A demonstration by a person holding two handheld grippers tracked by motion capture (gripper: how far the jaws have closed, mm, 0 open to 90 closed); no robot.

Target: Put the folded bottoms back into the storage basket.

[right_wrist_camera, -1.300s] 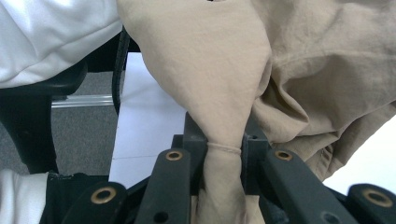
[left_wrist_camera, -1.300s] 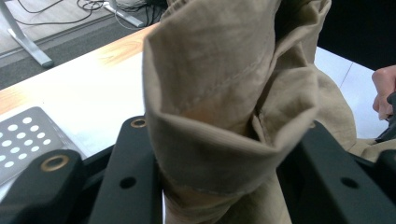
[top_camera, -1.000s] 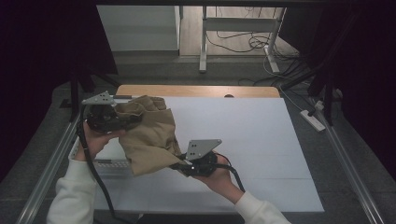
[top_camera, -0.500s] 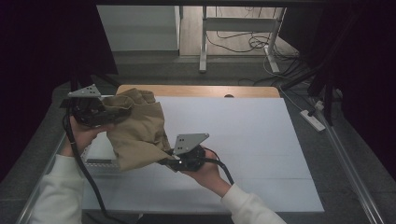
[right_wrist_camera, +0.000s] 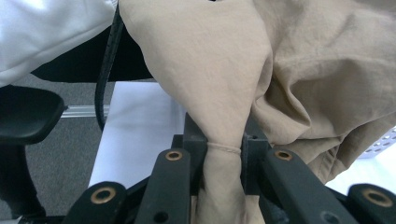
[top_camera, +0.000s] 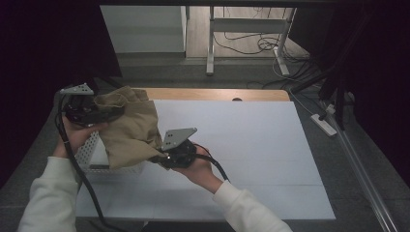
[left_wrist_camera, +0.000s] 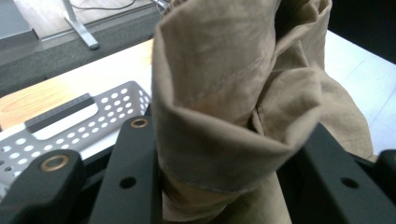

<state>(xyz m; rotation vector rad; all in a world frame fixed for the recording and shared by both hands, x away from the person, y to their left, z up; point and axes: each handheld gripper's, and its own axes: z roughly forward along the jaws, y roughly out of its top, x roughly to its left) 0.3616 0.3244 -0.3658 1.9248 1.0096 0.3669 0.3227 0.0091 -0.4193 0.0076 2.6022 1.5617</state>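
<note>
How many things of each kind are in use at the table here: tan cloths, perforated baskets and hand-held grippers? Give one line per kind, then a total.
Tan cloth: 1, clamped by both grippers
White perforated basket: 1, under the cloth
Hand-held grippers: 2, the left gripper and the right gripper, each shut on the cloth
Total: 4
</note>
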